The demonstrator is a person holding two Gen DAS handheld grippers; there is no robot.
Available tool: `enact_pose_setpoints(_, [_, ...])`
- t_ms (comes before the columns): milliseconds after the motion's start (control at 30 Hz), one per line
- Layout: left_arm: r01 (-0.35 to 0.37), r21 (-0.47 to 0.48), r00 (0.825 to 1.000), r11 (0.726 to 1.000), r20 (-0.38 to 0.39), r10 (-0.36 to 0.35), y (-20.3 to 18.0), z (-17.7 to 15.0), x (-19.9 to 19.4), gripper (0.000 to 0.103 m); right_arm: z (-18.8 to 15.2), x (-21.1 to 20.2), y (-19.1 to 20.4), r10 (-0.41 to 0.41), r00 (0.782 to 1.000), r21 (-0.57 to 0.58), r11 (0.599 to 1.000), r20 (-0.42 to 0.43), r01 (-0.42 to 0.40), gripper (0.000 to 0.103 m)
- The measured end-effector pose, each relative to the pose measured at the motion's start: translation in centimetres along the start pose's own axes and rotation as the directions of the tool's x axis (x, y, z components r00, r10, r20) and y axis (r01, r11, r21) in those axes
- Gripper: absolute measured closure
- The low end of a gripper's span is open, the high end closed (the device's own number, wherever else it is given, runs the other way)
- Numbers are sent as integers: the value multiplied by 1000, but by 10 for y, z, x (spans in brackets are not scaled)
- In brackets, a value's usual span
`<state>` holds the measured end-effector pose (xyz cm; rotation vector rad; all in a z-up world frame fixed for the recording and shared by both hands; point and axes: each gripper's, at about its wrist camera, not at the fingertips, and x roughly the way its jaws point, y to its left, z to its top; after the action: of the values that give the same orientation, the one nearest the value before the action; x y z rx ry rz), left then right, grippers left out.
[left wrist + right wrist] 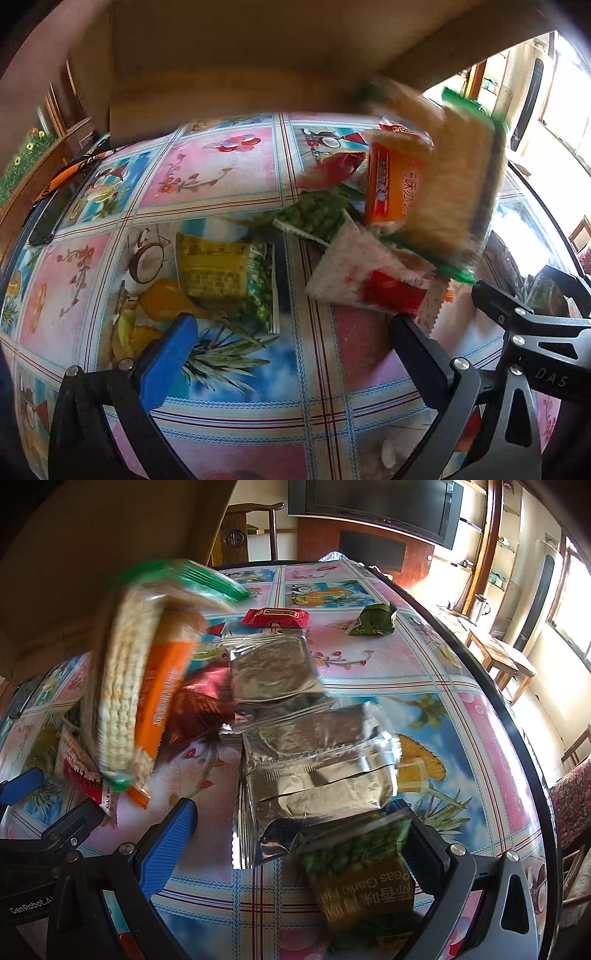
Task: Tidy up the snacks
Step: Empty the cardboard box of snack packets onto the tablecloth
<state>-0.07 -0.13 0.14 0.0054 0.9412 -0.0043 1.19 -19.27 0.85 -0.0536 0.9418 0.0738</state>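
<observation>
My left claw (291, 354) stands wide with nothing between its fingers, above the counter (229, 166). My right claw (299, 845) is also wide, with a green pea packet (362, 882) lying between its fingers, not pinched. A blurred cracker pack (122, 686) and an orange pack (162, 701) appear to be off the counter, beside the cardboard box (229, 70). I cannot tell what holds them. My worry is that they drop onto the heap and scatter the silver pouches (314, 760), or knock the white-and-red packet (369, 277). Closing the right claw now might catch the pouch edge along with the peas.
</observation>
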Motion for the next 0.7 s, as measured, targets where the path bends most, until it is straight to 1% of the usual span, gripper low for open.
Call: enact_pose_setpoints(700, [0, 0, 1000, 1000, -1, 0, -1, 1, 1, 0, 1, -2, 1, 0, 1000, -1, 1000, 0, 0, 1])
